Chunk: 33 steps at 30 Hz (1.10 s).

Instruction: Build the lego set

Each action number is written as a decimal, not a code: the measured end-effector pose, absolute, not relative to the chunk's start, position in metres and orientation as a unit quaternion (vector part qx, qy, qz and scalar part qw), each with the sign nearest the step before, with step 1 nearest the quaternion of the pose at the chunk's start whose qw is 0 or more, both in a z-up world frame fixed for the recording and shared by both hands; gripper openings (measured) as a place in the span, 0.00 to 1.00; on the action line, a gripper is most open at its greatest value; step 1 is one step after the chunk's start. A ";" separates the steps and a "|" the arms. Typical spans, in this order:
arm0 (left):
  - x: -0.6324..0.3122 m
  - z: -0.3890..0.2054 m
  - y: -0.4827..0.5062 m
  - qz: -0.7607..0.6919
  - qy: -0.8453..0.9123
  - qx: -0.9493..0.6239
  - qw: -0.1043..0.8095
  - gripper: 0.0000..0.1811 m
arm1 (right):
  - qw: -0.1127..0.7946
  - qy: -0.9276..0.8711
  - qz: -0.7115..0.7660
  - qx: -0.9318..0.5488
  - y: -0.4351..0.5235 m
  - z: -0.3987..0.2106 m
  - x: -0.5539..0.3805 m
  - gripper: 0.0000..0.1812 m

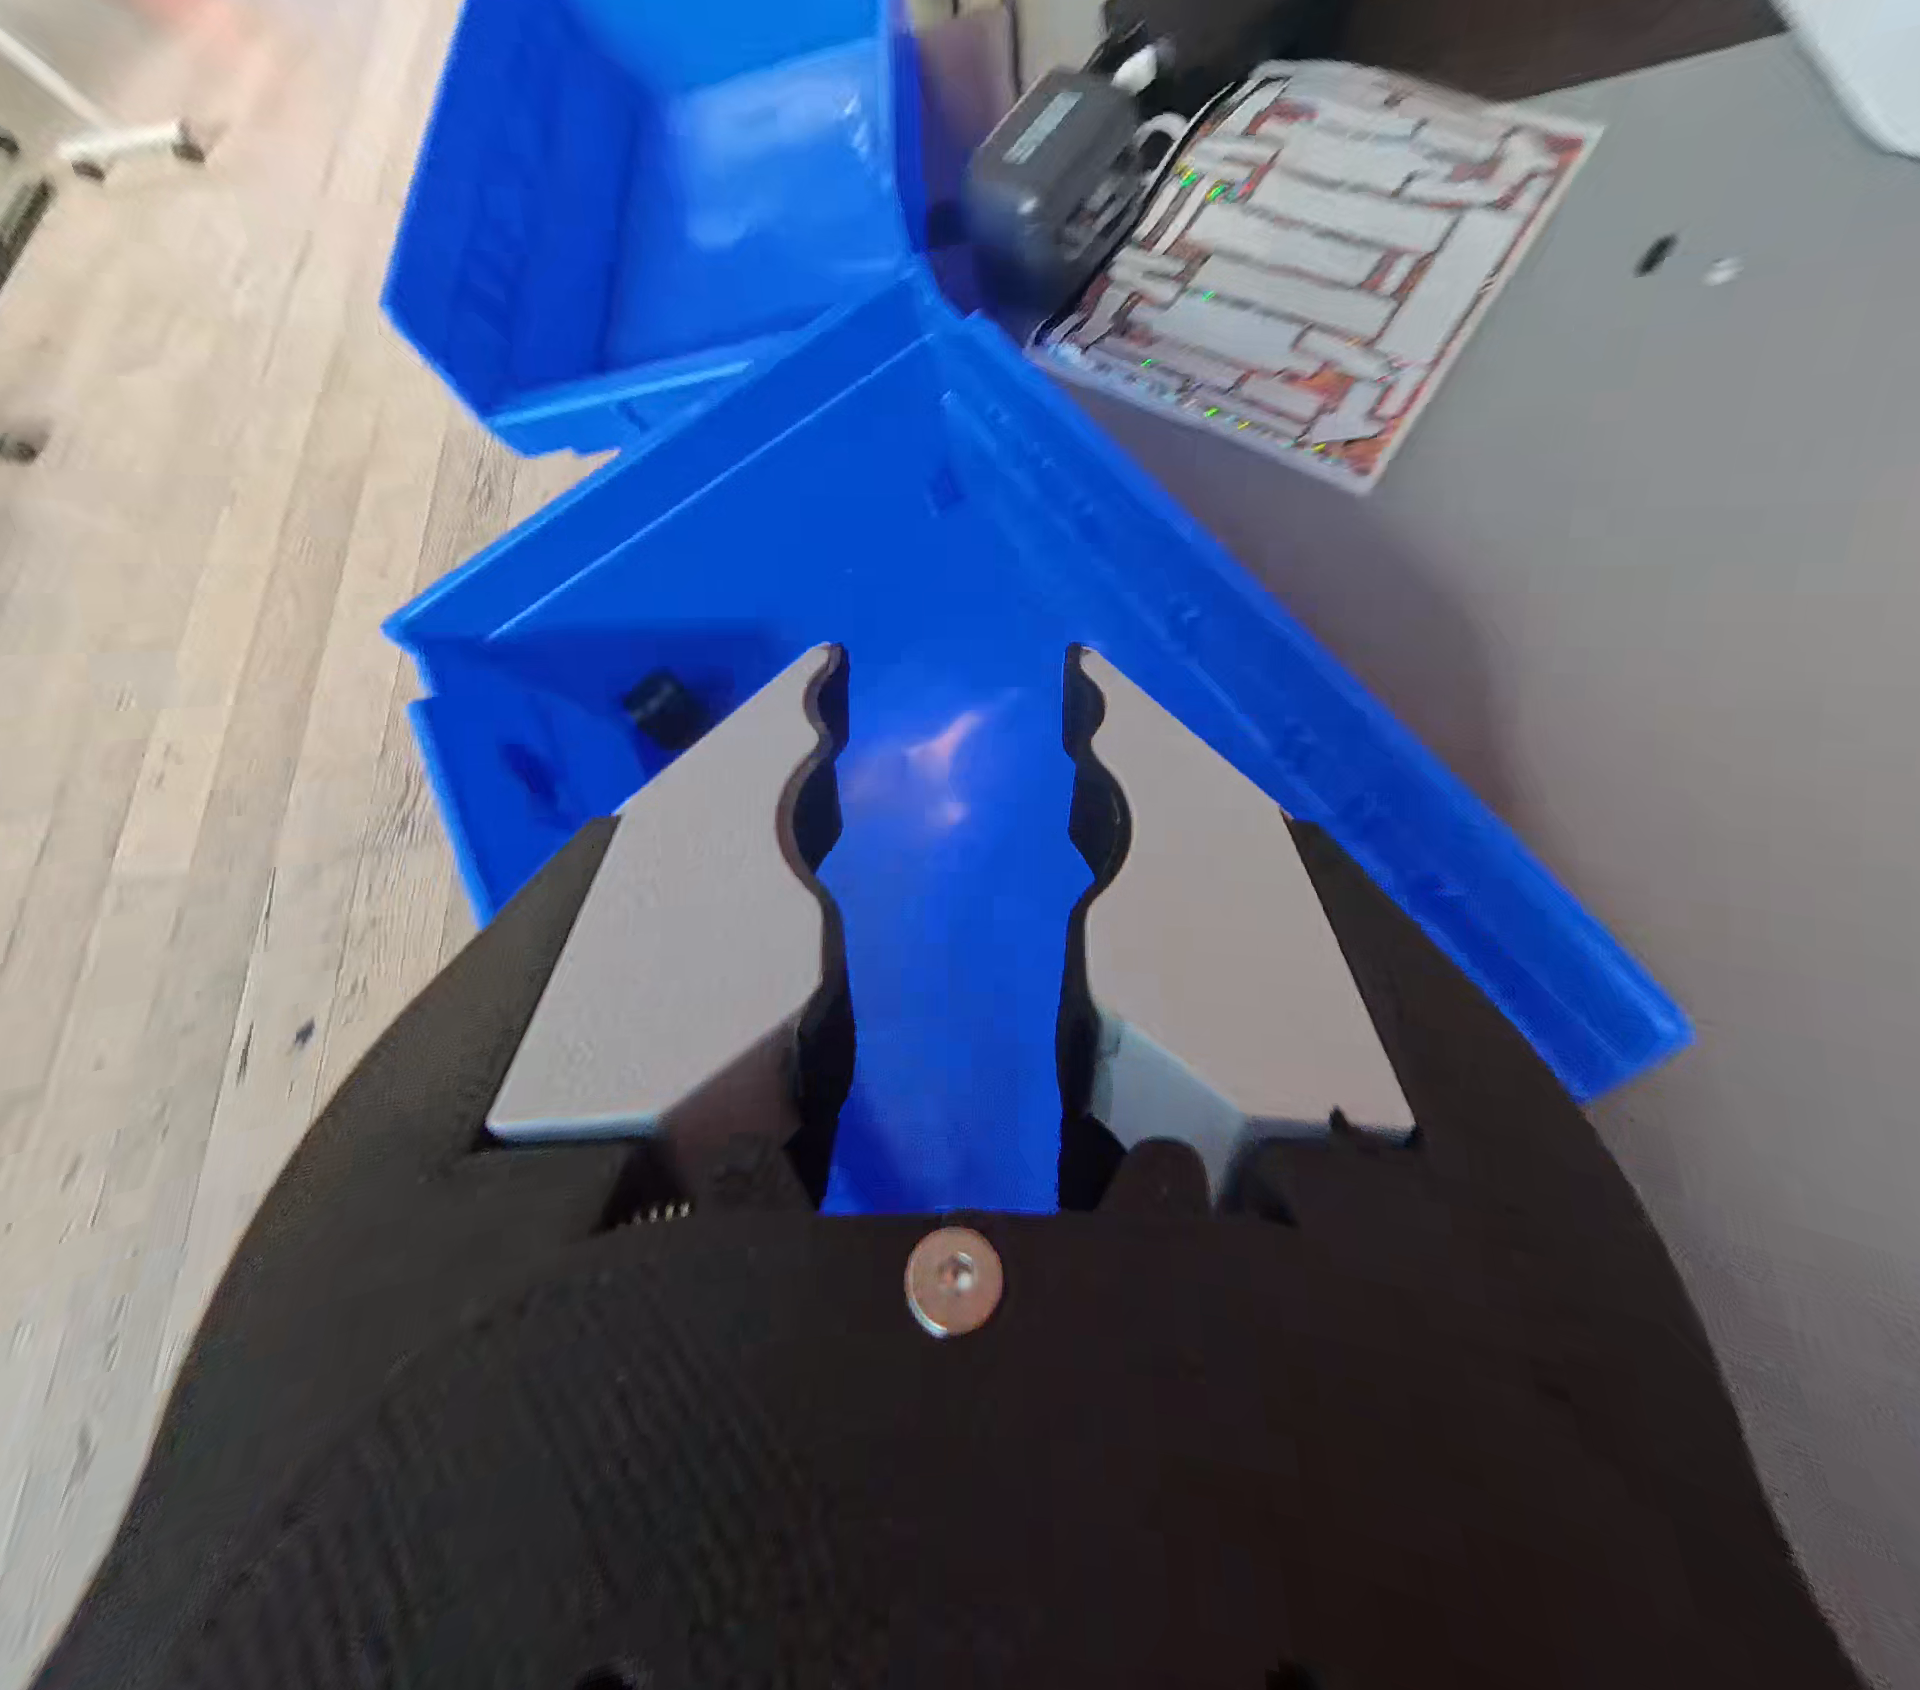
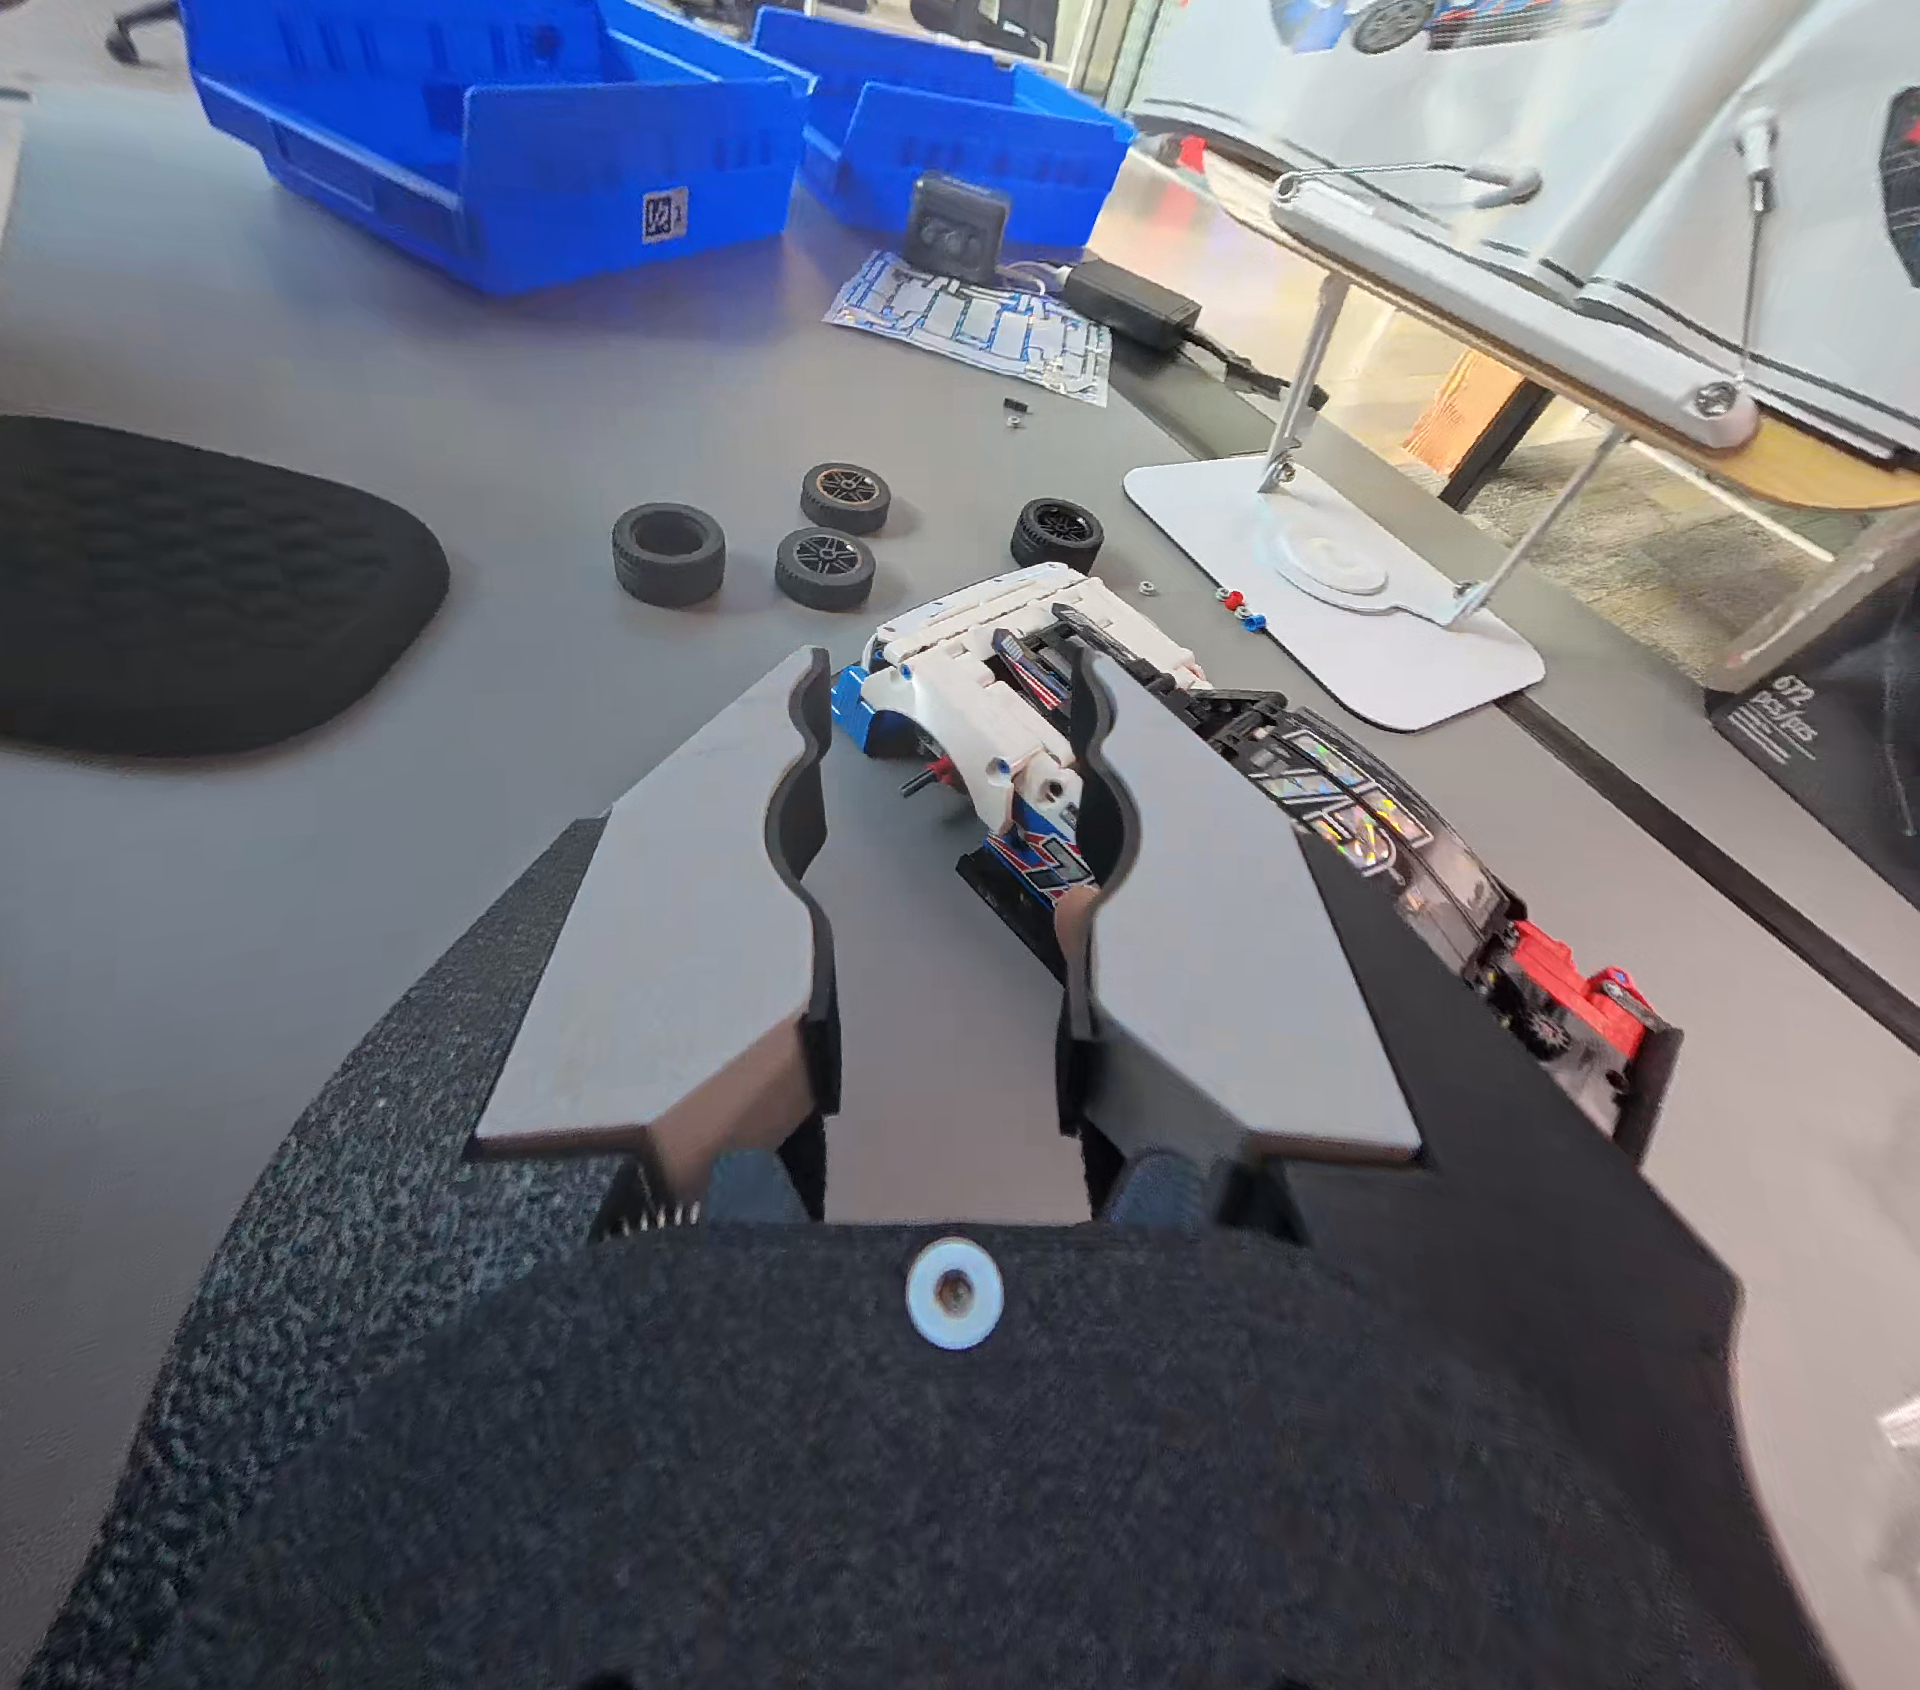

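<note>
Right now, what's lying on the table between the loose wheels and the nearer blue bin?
Nothing: in the right wrist view, only bare grey table separates the four wheels from the nearer blue bin.

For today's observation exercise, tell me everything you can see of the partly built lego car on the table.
The lego car is a partly built plastic racer: white bodywork, blue trim, striped stickers, a black glossy roof section and a red rear end. It lies on the grey table without wheels; four black tyres lie loose beyond it. The right tongs are open just before it, one finger overlapping its side in view; contact cannot be told.
</note>
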<state>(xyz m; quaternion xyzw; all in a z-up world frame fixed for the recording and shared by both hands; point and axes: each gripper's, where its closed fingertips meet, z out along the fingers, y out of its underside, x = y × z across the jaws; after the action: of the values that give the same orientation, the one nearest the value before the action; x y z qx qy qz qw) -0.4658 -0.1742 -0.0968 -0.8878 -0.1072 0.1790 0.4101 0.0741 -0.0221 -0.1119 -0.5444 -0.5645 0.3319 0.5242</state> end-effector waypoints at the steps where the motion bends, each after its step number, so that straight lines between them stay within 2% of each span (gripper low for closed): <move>1: -0.488 -0.106 -0.178 0.188 -0.126 -0.898 0.377 0.24 | 0.532 -0.553 0.336 -0.546 -0.018 -0.112 0.077 0.23; 5: -0.554 -0.149 -0.179 0.214 -0.208 -0.910 0.288 0.30 | 0.542 -0.529 0.358 -0.545 -0.013 -0.110 0.079 0.21; 10: -0.587 -0.186 -0.173 0.246 -0.275 -0.897 0.245 0.36 | 0.543 -0.538 0.346 -0.544 -0.011 -0.115 0.077 0.20; 16: -0.603 -0.217 -0.177 0.276 -0.278 -0.906 0.159 0.35 | 0.533 -0.519 0.372 -0.555 -0.005 -0.119 0.082 0.19; 20: -0.610 -0.229 -0.177 0.267 -0.287 -0.911 0.130 0.29 | 0.532 -0.507 0.377 -0.563 0.000 -0.120 0.086 0.18; 26: -0.616 -0.225 -0.177 0.269 -0.286 -0.909 0.138 0.12 | 0.532 -0.500 0.381 -0.567 0.004 -0.123 0.088 0.16; 29: -0.608 -0.216 -0.175 0.279 -0.251 -0.914 0.154 0.12 | 0.533 -0.502 0.381 -0.565 0.004 -0.122 0.086 0.16; 33: -0.576 -0.174 -0.157 0.274 -0.197 -0.908 0.248 0.11 | 0.534 -0.508 0.380 -0.560 0.002 -0.121 0.085 0.15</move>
<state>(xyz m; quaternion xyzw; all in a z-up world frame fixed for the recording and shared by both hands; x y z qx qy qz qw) -0.5761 -0.1570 -0.1745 -0.9081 -0.1966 0.2743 0.2481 0.0852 0.0016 -0.1214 -0.5597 -0.5077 0.3798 0.5336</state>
